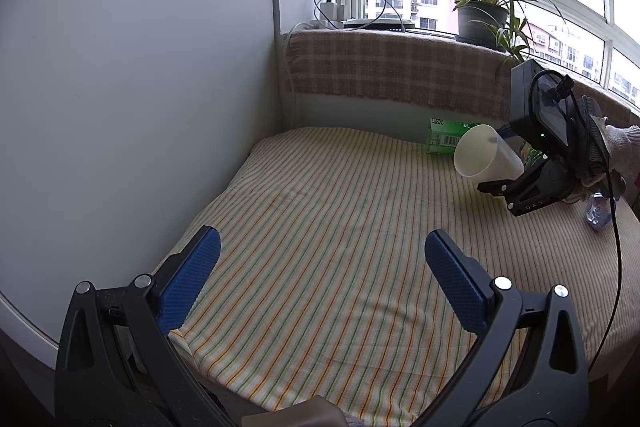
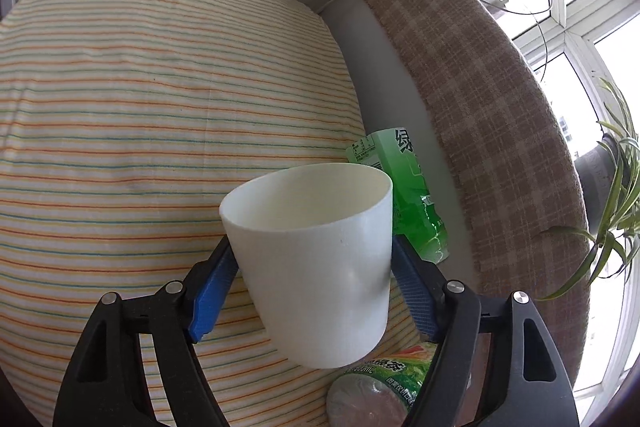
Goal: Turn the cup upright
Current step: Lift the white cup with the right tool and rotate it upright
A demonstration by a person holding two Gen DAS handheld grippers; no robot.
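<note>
A plain white cup (image 2: 316,263) is held between the blue pads of my right gripper (image 2: 312,267), which is shut on its sides. The cup is lifted off the striped cloth, its open mouth tipped up and away from the camera. In the left wrist view the same cup (image 1: 486,157) hangs tilted, mouth toward the left, in the right gripper (image 1: 500,183) at the far right. My left gripper (image 1: 320,275) is open and empty, low over the striped cloth (image 1: 340,227) near its front edge.
A green carton (image 2: 408,195) lies behind the cup against the wall. A green-labelled bottle (image 2: 380,383) lies under the right gripper. A plaid blanket (image 1: 392,67) covers the sill, with a potted plant (image 1: 482,15) and chargers (image 1: 332,11). A white panel (image 1: 132,107) stands left.
</note>
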